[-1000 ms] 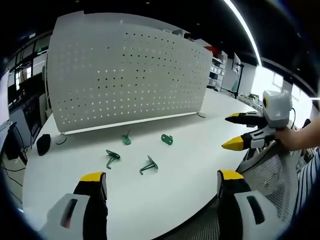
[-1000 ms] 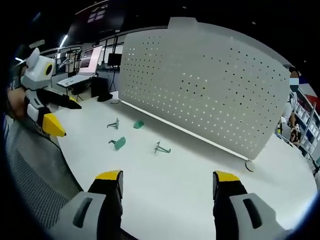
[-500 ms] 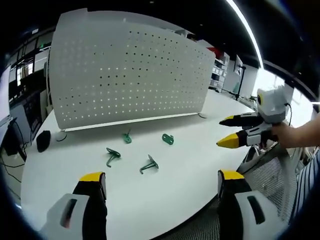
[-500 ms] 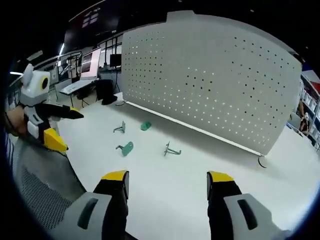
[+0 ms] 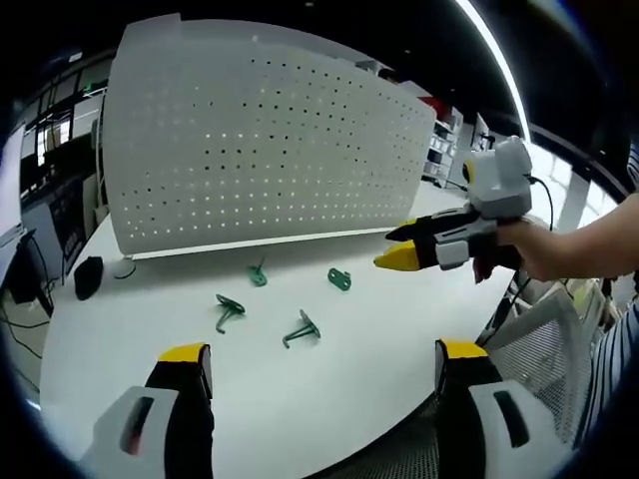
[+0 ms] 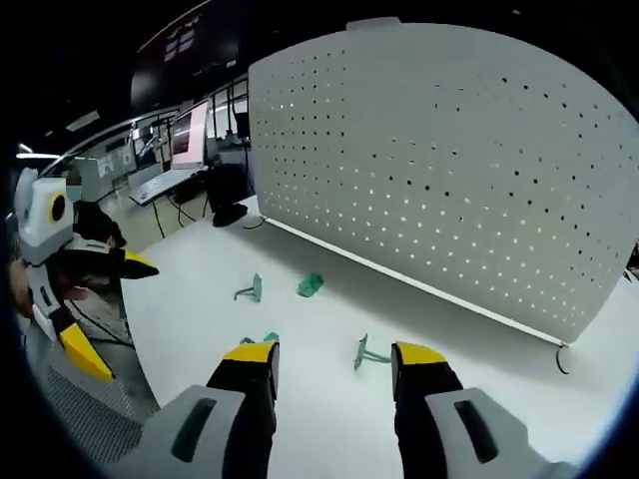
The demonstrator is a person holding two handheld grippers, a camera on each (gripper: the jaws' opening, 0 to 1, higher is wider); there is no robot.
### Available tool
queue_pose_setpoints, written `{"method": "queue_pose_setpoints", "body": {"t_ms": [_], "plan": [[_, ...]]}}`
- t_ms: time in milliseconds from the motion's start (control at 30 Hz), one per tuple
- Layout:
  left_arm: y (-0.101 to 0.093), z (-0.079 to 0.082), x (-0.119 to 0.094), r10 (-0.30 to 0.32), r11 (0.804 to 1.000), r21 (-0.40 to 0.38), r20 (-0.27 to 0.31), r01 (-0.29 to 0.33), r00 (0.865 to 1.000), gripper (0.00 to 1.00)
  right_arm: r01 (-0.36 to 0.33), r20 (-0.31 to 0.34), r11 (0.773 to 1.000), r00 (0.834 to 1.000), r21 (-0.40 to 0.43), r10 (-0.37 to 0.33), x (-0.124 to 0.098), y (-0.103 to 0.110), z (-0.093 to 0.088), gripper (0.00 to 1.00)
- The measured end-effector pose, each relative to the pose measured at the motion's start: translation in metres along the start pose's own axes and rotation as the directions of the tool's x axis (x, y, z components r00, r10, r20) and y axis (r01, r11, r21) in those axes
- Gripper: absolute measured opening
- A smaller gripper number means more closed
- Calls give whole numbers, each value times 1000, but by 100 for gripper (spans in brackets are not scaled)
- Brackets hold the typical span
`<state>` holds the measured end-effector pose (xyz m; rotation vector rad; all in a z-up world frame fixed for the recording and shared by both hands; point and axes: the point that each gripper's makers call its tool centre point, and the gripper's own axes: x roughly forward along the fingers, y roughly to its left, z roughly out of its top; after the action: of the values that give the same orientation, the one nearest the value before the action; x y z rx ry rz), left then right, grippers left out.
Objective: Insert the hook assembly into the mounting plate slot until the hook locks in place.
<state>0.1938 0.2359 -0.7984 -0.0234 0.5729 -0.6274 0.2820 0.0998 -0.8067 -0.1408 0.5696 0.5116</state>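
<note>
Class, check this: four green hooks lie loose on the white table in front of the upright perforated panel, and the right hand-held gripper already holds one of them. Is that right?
Not quite. The right hand-held gripper holds nothing; its jaws are open and empty in the right gripper view. The rest stands: four green hooks lie loose on the white table before the perforated panel.

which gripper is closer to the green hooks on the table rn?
Right. The right gripper is over the green hooks, one showing between its jaws. The left gripper hangs back at the table edge.
</note>
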Motion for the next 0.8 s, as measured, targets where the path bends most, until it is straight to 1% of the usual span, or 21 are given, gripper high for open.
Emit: {"method": "queue_pose_setpoints", "body": {"t_ms": [167, 200, 233, 433, 467, 567, 700, 800], "plan": [[0, -1, 1, -4, 1000, 8, -4, 4, 1000, 94, -19, -11, 1000, 1000, 10, 19, 18, 4, 2, 40], [1, 0, 1, -4, 1000, 7, -1, 4, 1000, 94, -31, -24, 999, 999, 10, 31, 25, 7, 1, 40], [1, 0, 1, -4, 1000, 6, -1, 4, 1000, 94, -32, -26, 999, 999, 10, 33, 26, 7, 1, 40], [7, 0, 1, 3, 1000, 2, -3, -3, 1000, 94, -63, -39, 997, 997, 47, 65, 48, 14, 5, 37], [7, -1, 1, 3, 1000, -1, -12, -3, 1000, 94, -64, -39, 997, 997, 50, 66, 51, 15, 6, 37], [7, 0, 0, 0, 1000, -2, -6, 0, 1000, 94, -74, -42, 994, 996, 77, 78, 63, 17, 11, 36], [7, -1, 0, -1, 1000, -6, -9, 1, 1000, 93, -83, -59, 993, 994, 85, 88, 82, 20, 14, 35], [8, 0, -1, -2, 1000, -20, -3, 2, 1000, 93, -83, -61, 992, 994, 93, 89, 90, 20, 17, 33]]}}
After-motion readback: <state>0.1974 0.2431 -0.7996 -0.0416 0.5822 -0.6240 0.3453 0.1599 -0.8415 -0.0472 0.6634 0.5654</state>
